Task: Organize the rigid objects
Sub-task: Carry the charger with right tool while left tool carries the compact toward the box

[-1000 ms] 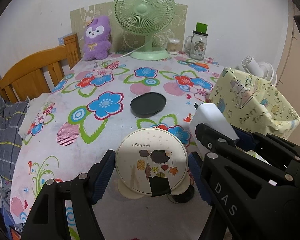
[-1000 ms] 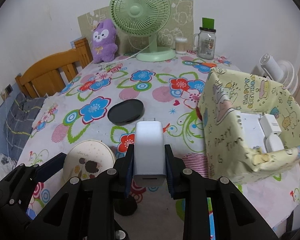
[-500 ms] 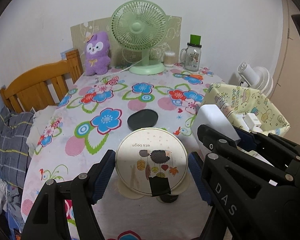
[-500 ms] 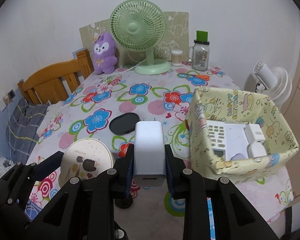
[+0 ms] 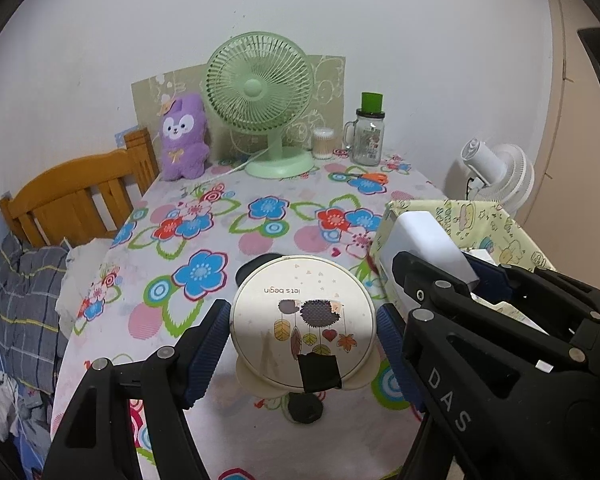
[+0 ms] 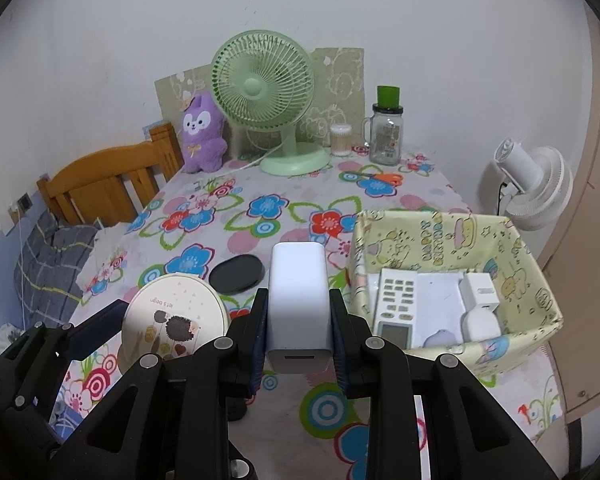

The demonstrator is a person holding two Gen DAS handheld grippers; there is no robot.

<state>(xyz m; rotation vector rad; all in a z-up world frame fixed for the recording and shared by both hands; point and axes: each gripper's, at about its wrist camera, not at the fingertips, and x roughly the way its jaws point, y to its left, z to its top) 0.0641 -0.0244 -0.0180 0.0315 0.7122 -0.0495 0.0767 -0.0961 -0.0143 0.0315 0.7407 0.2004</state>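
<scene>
While both jaws grip | left gripper (image 5: 303,330): one round tin (image 5: 302,320) | right gripper (image 6: 299,330): one white charger (image 6: 298,308) | fans: two

— Any writing to read?
— "let's begin", upside down, on the round cream tin lid (image 5: 302,320); "DAS" on the right black hand-held gripper (image 5: 448,400); "HAPPY BIRTHDAY" on the yellow paper-covered box (image 6: 440,240).

I'm in a home bedroom: wooden bed frame (image 6: 112,188), plush toy (image 6: 202,136), flowered tabletop (image 6: 284,204), desk fan (image 6: 266,92).
</scene>
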